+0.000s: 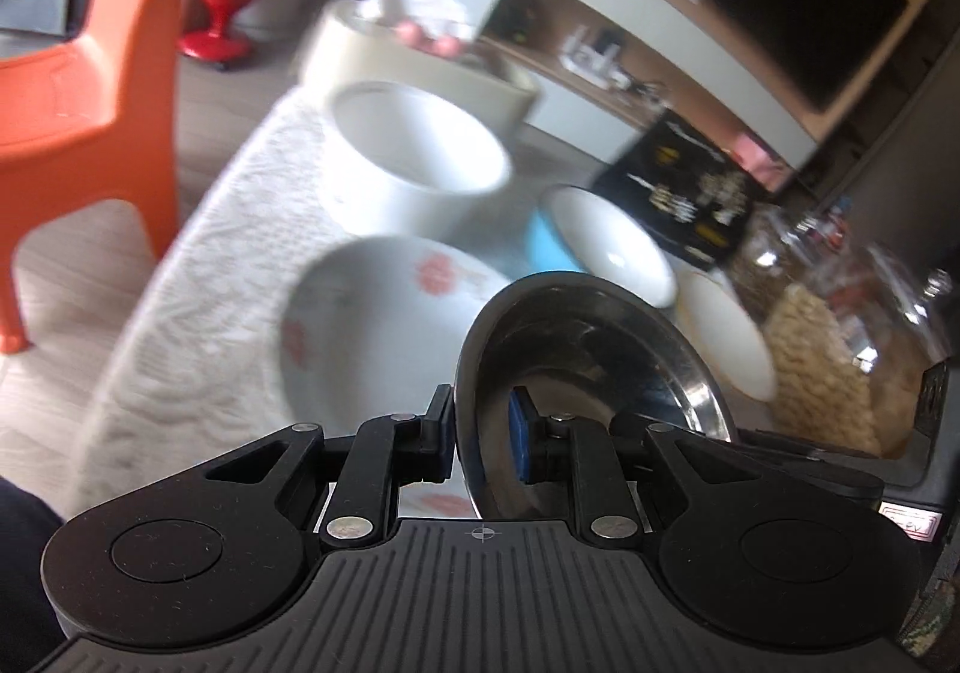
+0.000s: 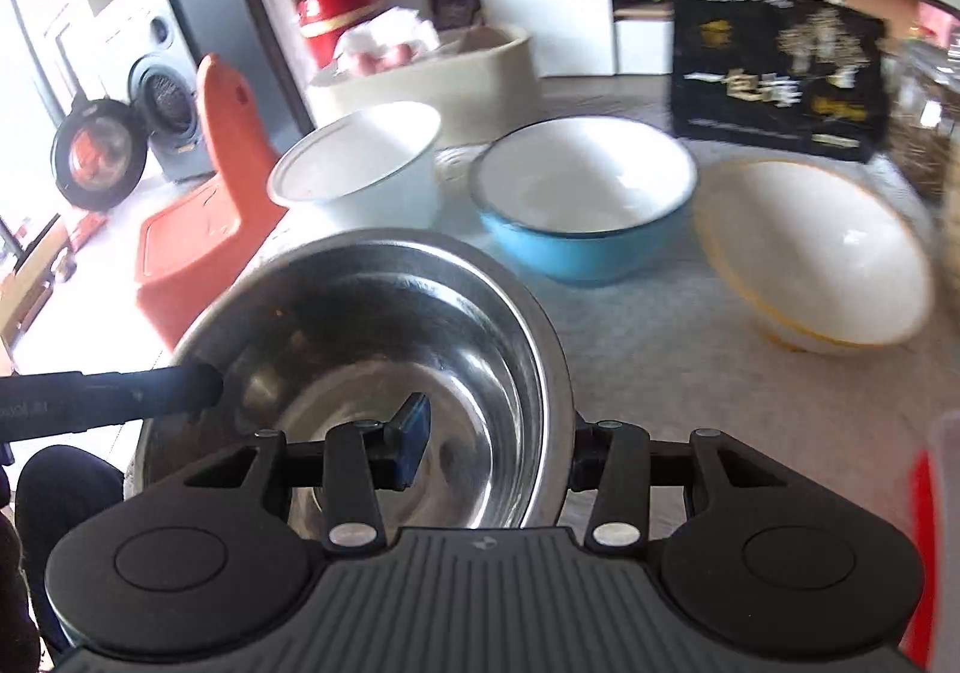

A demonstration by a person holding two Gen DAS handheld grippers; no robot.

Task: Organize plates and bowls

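Left wrist view, floral plate, right wrist view, blue bowl

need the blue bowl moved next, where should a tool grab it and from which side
Take the blue bowl by its dark-edged rim, one finger inside and one outside the wall. It stands upright and open, so come from above at the near edge facing the right tool. The white bowl and yellow-rimmed bowl flank its sides; the near rim looks freest.

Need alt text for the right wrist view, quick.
The right gripper clamps the rim of a round stainless steel bowl. Behind it stand a white cylindrical bowl, a blue enamel bowl and a yellow-rimmed white bowl.
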